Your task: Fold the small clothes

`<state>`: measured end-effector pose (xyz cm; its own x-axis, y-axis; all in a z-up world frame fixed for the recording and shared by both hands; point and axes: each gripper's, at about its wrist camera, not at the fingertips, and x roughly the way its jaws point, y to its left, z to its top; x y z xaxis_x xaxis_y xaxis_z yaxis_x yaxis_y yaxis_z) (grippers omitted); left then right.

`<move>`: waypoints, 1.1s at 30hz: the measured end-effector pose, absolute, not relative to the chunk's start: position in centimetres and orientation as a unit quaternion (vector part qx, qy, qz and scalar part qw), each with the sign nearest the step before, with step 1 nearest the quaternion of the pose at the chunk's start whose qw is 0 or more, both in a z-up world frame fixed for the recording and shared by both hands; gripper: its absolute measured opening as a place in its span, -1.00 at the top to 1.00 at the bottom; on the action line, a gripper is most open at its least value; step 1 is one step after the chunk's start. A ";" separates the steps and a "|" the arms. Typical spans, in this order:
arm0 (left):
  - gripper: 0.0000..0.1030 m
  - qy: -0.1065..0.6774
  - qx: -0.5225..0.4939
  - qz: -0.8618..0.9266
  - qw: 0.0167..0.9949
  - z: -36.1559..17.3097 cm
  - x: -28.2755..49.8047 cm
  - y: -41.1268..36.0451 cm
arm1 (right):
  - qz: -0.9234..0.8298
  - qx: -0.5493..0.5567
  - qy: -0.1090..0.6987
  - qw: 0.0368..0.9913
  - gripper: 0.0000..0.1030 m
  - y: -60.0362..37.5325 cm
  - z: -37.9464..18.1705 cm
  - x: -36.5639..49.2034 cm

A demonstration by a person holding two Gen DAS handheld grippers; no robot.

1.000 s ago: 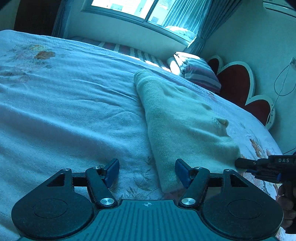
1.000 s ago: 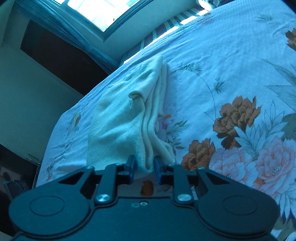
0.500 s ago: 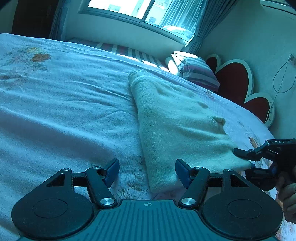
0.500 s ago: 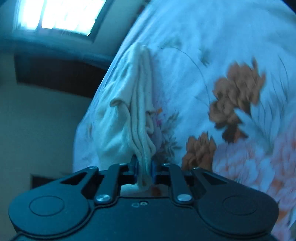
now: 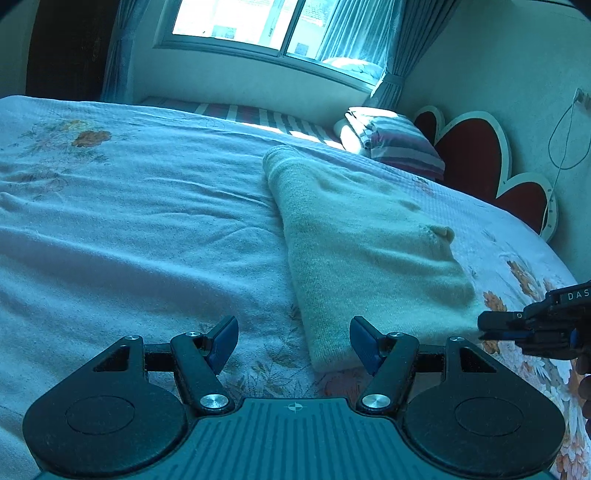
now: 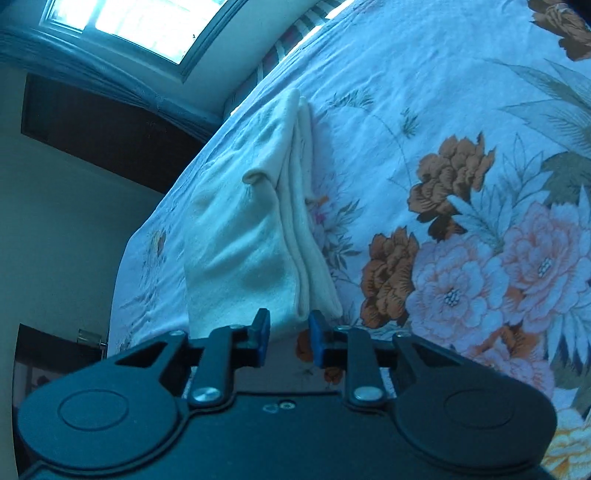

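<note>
A cream knitted garment (image 5: 362,251) lies folded in a long strip on the floral bedspread (image 5: 147,229). My left gripper (image 5: 293,341) is open and empty, low over the bed at the garment's near left corner. The right gripper (image 5: 484,326) shows at the right edge, at the garment's near right corner. In the right wrist view the garment (image 6: 255,236) lies in stacked layers, and my right gripper (image 6: 287,332) is open with its jaws either side of the near edge, a gap showing at each pad.
A folded striped quilt (image 5: 399,144) sits near the heart-shaped headboard (image 5: 476,147) at the far right. A window with curtains (image 5: 280,29) is behind the bed. A cable (image 5: 565,140) hangs on the right wall.
My right gripper was shut on the garment's near edge half a second ago and has opened, letting it go. The left gripper has stayed open and shifted slightly.
</note>
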<state>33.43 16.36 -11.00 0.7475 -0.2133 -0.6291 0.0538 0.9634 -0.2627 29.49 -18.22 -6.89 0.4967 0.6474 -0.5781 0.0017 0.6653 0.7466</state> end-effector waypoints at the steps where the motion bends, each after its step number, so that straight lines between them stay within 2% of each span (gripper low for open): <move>1: -0.28 0.350 -0.109 -0.064 0.928 -10.9 33.5 16.1 | 0.209 0.352 0.449 0.794 0.85 -17.9 -6.8 29.5; 5: -0.28 0.326 -0.105 -0.068 0.937 -9.8 32.8 15.4 | 0.183 0.295 0.426 0.836 0.87 -17.3 -5.4 29.1; 9: -0.28 0.376 -0.069 -0.054 0.922 -11.6 33.7 14.6 | 0.180 0.256 0.444 0.840 0.87 -17.2 -6.5 28.8; 10: -0.28 0.364 -0.075 -0.052 0.927 -11.5 33.4 14.8 | 0.180 0.251 0.444 0.841 0.83 -17.5 -6.9 29.4; 13: -0.28 0.336 -0.075 -0.043 0.938 -10.3 33.0 14.9 | 0.171 0.225 0.388 0.877 0.73 -17.6 -4.8 28.0; 15: -0.28 0.361 -0.056 -0.039 0.930 -11.0 34.1 14.4 | 0.197 0.214 0.365 0.884 0.73 -17.7 -4.0 28.3; 18: -0.28 0.368 -0.066 -0.015 0.927 -10.3 33.9 14.0 | 0.196 0.156 0.414 0.875 0.82 -16.4 -5.9 30.0; 20: -0.28 0.340 -0.060 -0.010 0.939 -8.3 31.6 13.4 | 0.185 0.154 0.407 0.881 0.57 -17.0 -4.8 29.1; 21: -0.41 0.330 -0.062 -0.009 0.942 -7.1 30.1 13.1 | 0.179 0.147 0.390 0.891 0.39 -17.6 -3.6 27.8; 22: -0.82 0.326 -0.066 -0.006 0.943 -6.3 28.8 12.7 | 0.180 0.146 0.370 0.900 0.20 -18.2 -2.6 26.3; 23: -0.99 0.315 -0.068 0.006 0.947 -5.1 26.9 12.0 | 0.182 0.144 0.361 0.903 0.04 -18.7 -1.9 25.1; 24: -1.00 0.298 -0.067 0.011 0.952 -4.0 25.0 11.3 | 0.182 0.139 0.349 0.909 -0.31 -19.3 -1.0 23.2; 25: -1.00 0.292 -0.065 0.009 0.954 -3.3 23.6 10.5 | 0.182 0.135 0.337 0.914 -0.56 -19.7 -0.3 21.7; 27: -1.00 0.302 -0.064 0.014 0.951 -2.0 20.9 8.9 | 0.186 0.114 0.318 0.922 -0.65 -20.1 1.7 18.5; 29: -1.00 0.297 -0.062 0.013 0.953 -1.0 18.5 7.5 | 0.182 0.088 0.311 0.929 -0.84 -20.1 3.2 15.8; 30: -1.00 0.290 -0.058 0.009 0.955 -0.6 17.3 6.9 | 0.180 0.073 0.304 0.933 -1.00 -20.0 3.9 14.5; 33: -1.00 0.273 -0.041 0.008 0.961 1.0 13.2 5.0 | 0.162 0.031 0.278 0.946 -0.99 -19.9 6.1 10.5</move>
